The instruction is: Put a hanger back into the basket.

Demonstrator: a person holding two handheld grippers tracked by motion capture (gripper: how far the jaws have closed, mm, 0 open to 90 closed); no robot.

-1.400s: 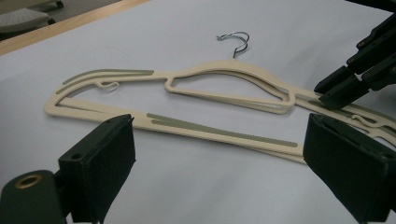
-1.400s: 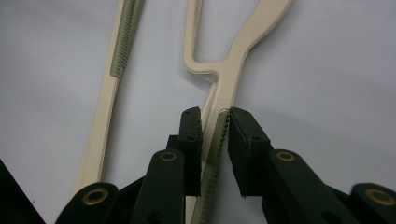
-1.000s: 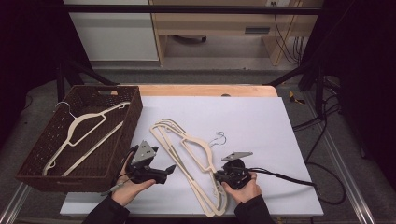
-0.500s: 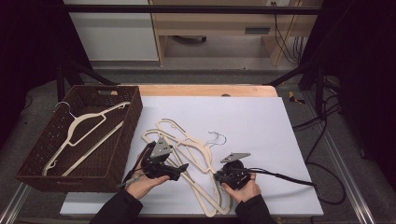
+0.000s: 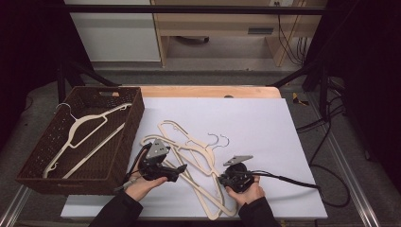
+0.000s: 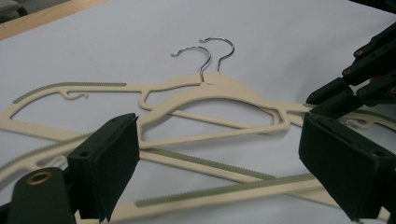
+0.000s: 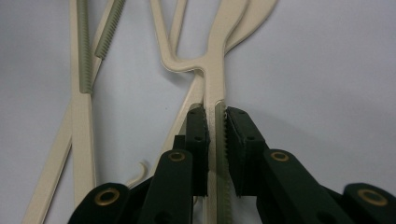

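The right tongs (image 7: 215, 116) clamp a cream plastic hanger's arm (image 7: 215, 70); the left tongs (image 6: 219, 154), spread apart, must next close on the hanger's other arm and lift it toward the brown wicker basket (image 5: 118, 156).

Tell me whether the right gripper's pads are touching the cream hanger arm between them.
Touching. In the right gripper view, the right gripper has both pads pressed against the ribbed arm of the cream hanger, with no gap on either side.
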